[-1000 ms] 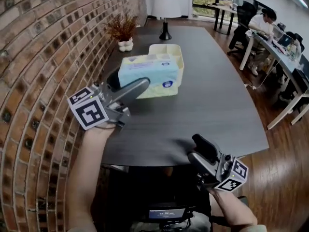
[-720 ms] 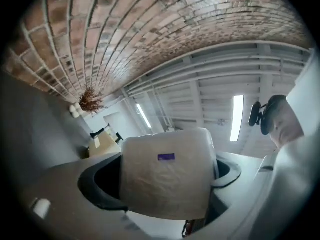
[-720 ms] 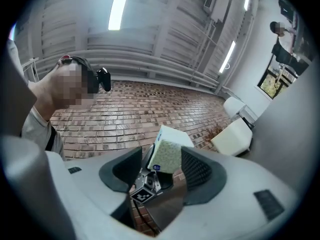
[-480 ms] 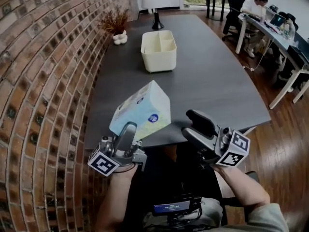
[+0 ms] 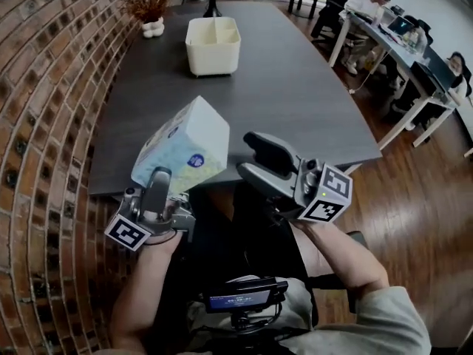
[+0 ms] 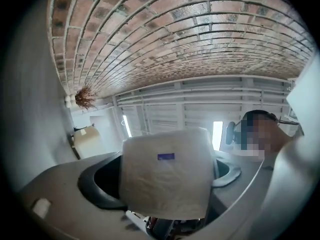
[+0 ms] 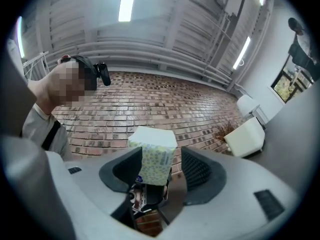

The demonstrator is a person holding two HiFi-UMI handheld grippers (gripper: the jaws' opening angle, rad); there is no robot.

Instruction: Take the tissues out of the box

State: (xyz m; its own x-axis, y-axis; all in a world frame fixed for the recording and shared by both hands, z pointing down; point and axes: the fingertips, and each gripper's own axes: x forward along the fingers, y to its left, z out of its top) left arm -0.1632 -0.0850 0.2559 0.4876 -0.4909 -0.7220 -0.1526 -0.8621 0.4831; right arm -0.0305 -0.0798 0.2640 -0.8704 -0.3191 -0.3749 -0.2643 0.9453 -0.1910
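Observation:
A soft pack of tissues, pale blue and white, is held up in the air over the table's near edge, tilted. My left gripper is shut on its lower end; in the left gripper view the pack fills the space between both jaws. My right gripper is open just right of the pack, pointing at it with nothing between its fingers. In the right gripper view the pack stands beyond the open jaws. The cream box stands far back on the dark table.
A brick wall runs along the table's left side. A small plant in a white pot and a lamp base stand at the far end. People sit at desks at the far right, across a wooden floor.
My left gripper has carried the pack from above the cream box back to the table's near edge. The right gripper has risen and come close to the pack's right side.

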